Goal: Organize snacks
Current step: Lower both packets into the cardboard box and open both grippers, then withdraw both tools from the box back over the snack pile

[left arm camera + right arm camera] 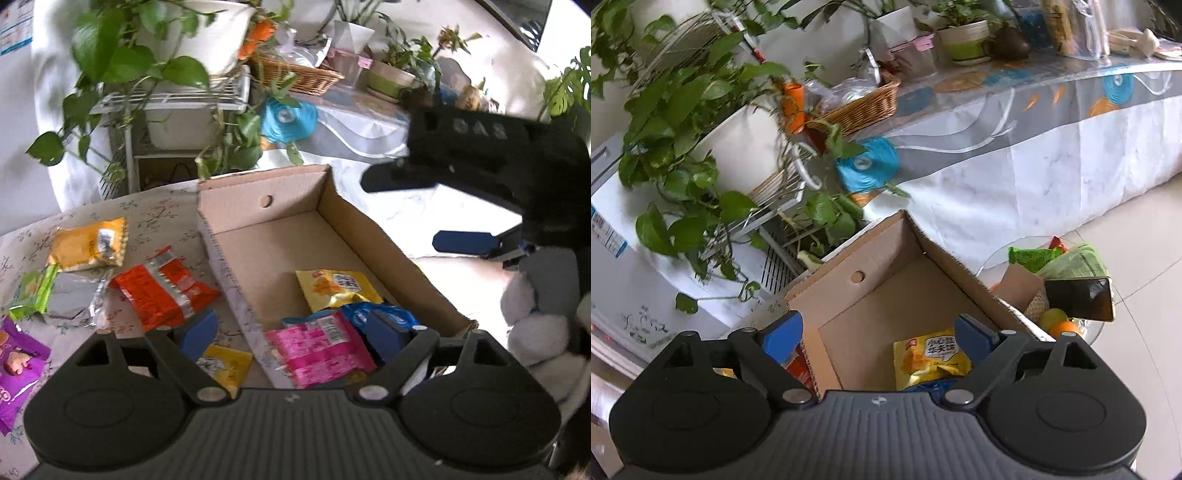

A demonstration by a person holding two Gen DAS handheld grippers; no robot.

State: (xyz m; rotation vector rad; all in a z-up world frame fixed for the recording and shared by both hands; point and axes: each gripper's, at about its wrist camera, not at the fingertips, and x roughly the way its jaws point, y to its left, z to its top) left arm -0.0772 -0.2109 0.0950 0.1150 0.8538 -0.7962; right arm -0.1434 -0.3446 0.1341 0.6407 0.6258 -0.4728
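An open cardboard box (354, 225) stands on the patterned table and holds a yellow packet (334, 288), a blue packet (388, 314) and a pink packet (317, 350). My left gripper (291, 332) is open and empty, straddling the box's near left wall above the pink packet. Loose on the table to the left lie an orange-red packet (162, 291), a yellow packet (88, 243), a green and silver packet (55, 295), a purple packet (14, 365) and a small yellow packet (225, 365). My right gripper (879, 336) is open and empty above the box (886, 288), over the yellow packet (931, 358); it also shows in the left wrist view (421, 206).
Leafy potted plants (140, 55) on a white wire rack (177, 99) stand behind the table. A long draped table (1034, 155) carries a wicker basket (860, 107) and pots. A glass side table (1104, 325) to the right holds snacks, fruit and a phone (1078, 299).
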